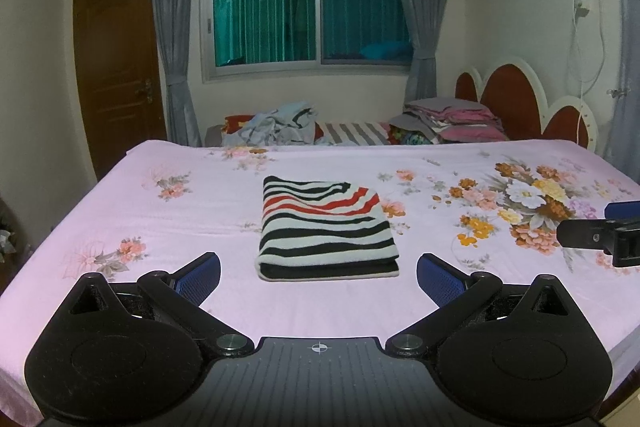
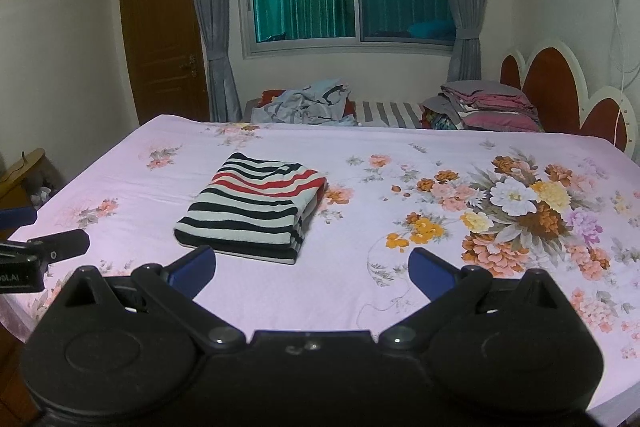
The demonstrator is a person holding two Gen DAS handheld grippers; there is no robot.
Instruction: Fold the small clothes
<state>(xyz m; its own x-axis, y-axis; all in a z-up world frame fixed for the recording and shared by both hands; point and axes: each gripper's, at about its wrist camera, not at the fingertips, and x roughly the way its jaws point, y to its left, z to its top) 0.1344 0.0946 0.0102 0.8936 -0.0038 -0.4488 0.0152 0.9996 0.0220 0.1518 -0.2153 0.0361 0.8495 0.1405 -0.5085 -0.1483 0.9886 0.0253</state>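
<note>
A striped garment (image 1: pixel 326 227), black, white and red, lies folded into a neat rectangle on the pink floral bedsheet (image 1: pixel 160 219). It also shows in the right wrist view (image 2: pixel 256 207). My left gripper (image 1: pixel 318 269) is open and empty, just in front of the garment's near edge, above the sheet. My right gripper (image 2: pixel 312 263) is open and empty, to the right of the garment's near corner. The right gripper shows at the right edge of the left wrist view (image 1: pixel 600 231). The left gripper shows at the left edge of the right wrist view (image 2: pixel 40 251).
A loose pile of pale blue clothes (image 1: pixel 276 125) and a stack of folded pink and grey bedding (image 1: pixel 460 121) lie at the bed's far side. A red and white headboard (image 1: pixel 520 107) stands at the right. A brown door (image 1: pixel 116 67) is at the left.
</note>
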